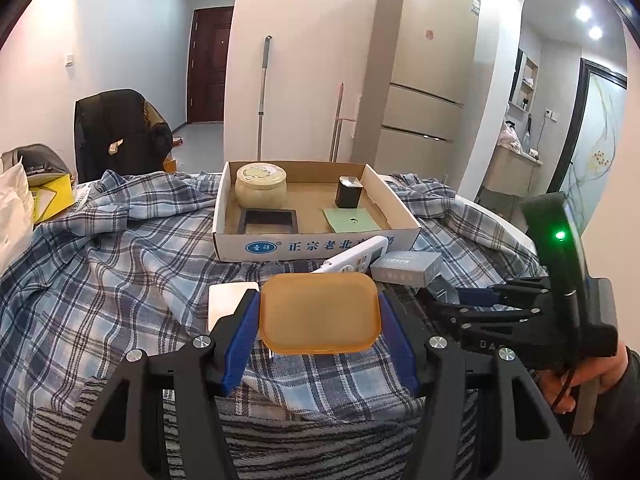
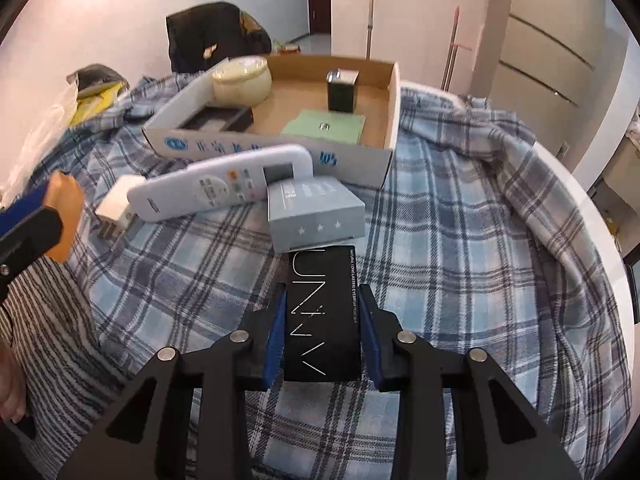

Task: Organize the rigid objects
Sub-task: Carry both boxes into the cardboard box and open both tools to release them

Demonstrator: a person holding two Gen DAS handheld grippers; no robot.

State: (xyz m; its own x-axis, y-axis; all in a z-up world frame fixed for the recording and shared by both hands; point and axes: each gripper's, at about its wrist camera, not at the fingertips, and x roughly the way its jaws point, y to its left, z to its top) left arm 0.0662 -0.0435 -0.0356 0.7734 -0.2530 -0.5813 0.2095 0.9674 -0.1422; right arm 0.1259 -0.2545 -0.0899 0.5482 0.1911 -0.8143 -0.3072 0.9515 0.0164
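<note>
My left gripper (image 1: 319,312) is shut on a translucent orange box (image 1: 319,313), held above the plaid cloth in front of the cardboard tray (image 1: 316,246). My right gripper (image 2: 322,320) is shut on a long black carton with white lettering (image 2: 322,316), low over the cloth. The orange box also shows at the left edge of the right wrist view (image 2: 64,216). The tray (image 2: 272,152) holds a cream lidded jar (image 1: 261,186), a dark tin (image 1: 349,192), a black frame (image 1: 268,221) and a green card (image 1: 350,219). A white remote (image 2: 224,182) and a grey box (image 2: 316,212) lie before the tray.
A small white block (image 2: 116,200) lies left of the remote. A plaid cloth (image 2: 460,240) covers the round table. A striped cloth (image 1: 280,440) lies at the near edge. A chair with a dark jacket (image 1: 120,132) and bags (image 1: 24,196) stand at the left. A fridge (image 1: 420,80) stands behind.
</note>
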